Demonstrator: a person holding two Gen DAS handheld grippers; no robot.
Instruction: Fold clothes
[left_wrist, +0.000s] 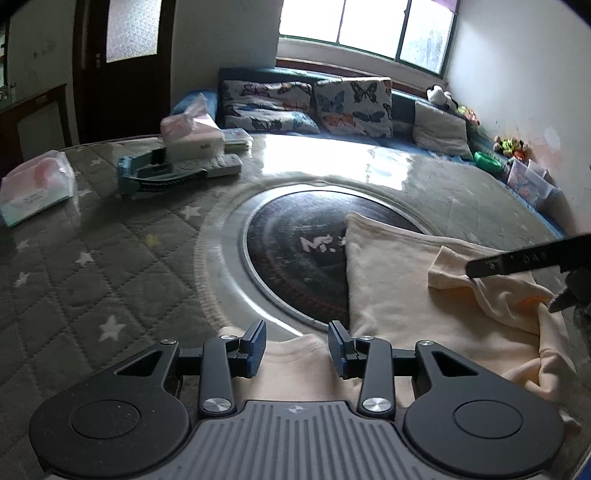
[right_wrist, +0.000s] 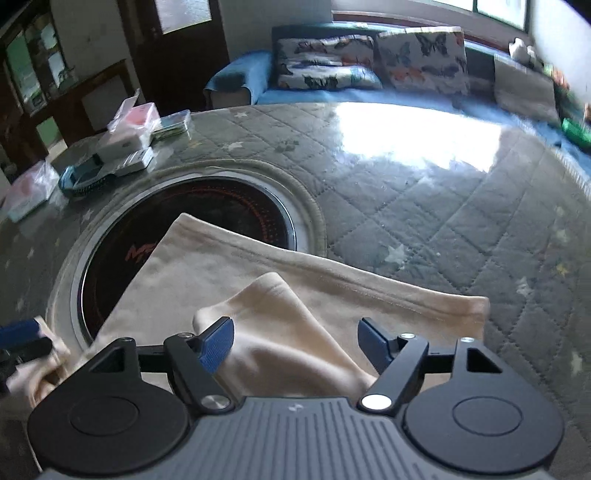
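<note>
A cream garment (left_wrist: 399, 280) lies flat on the grey quilted table (left_wrist: 92, 266), and its far corner covers part of a round dark glass plate (left_wrist: 295, 236). My left gripper (left_wrist: 297, 345) stands open low over the garment's near edge, with cloth showing below the gap and not pinched. In the right wrist view the cream garment (right_wrist: 229, 266) has a sleeve flap (right_wrist: 280, 317) folded up on top of it. My right gripper (right_wrist: 297, 341) is open with this flap between its spread blue pads, neither pressing on it. The right gripper (left_wrist: 511, 290) also shows at the right of the left wrist view.
At the table's far left lie tissue packs (left_wrist: 33, 192), a blue brush (left_wrist: 159, 177) and a remote (left_wrist: 218, 166). A blue sofa with butterfly cushions (left_wrist: 306, 103) runs behind the table. Boxes and toys (left_wrist: 524, 173) line the right wall.
</note>
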